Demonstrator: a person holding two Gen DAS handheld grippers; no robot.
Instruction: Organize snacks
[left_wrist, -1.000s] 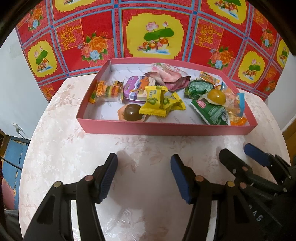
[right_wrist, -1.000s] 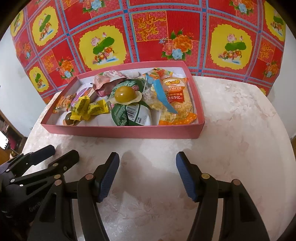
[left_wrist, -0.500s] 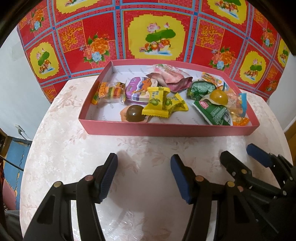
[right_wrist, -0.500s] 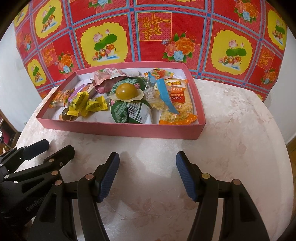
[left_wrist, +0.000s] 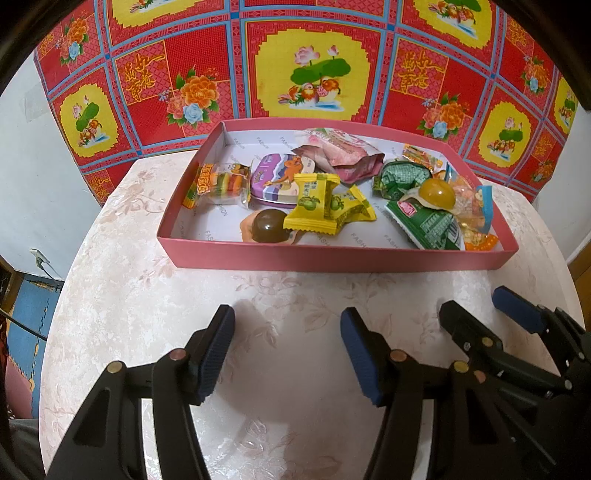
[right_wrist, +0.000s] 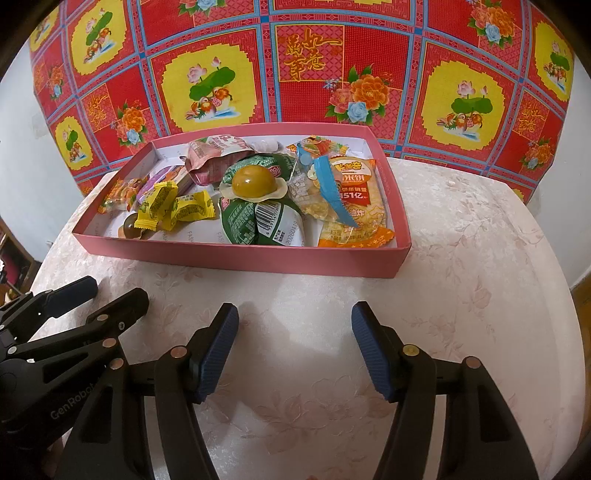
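Note:
A shallow pink box (left_wrist: 332, 260) (right_wrist: 236, 254) on the round table holds several snacks: yellow candy packets (left_wrist: 325, 205) (right_wrist: 173, 208), a brown jelly cup (left_wrist: 269, 230), a yellow jelly cup (left_wrist: 437, 192) (right_wrist: 253, 181), green packets (left_wrist: 428, 227) (right_wrist: 258, 221), a purple tin (left_wrist: 275, 179), a gummy pack (left_wrist: 218, 182), a pink bag (left_wrist: 343, 155) and an orange cracker pack (right_wrist: 354, 199). My left gripper (left_wrist: 288, 350) is open and empty, above the table in front of the box. My right gripper (right_wrist: 293, 349) is open and empty beside it, also seen in the left wrist view (left_wrist: 491, 317).
The table (left_wrist: 122, 266) has a pale floral cloth and a curved edge close on both sides. A red and yellow patterned cloth (left_wrist: 314, 70) hangs behind the box. A white wall (left_wrist: 33, 177) and blue floor mat (left_wrist: 26, 325) lie to the left.
Both grippers have drawn back a little from the box and drifted slightly, so the box sits a bit further right in the left view. Jaws stay open.

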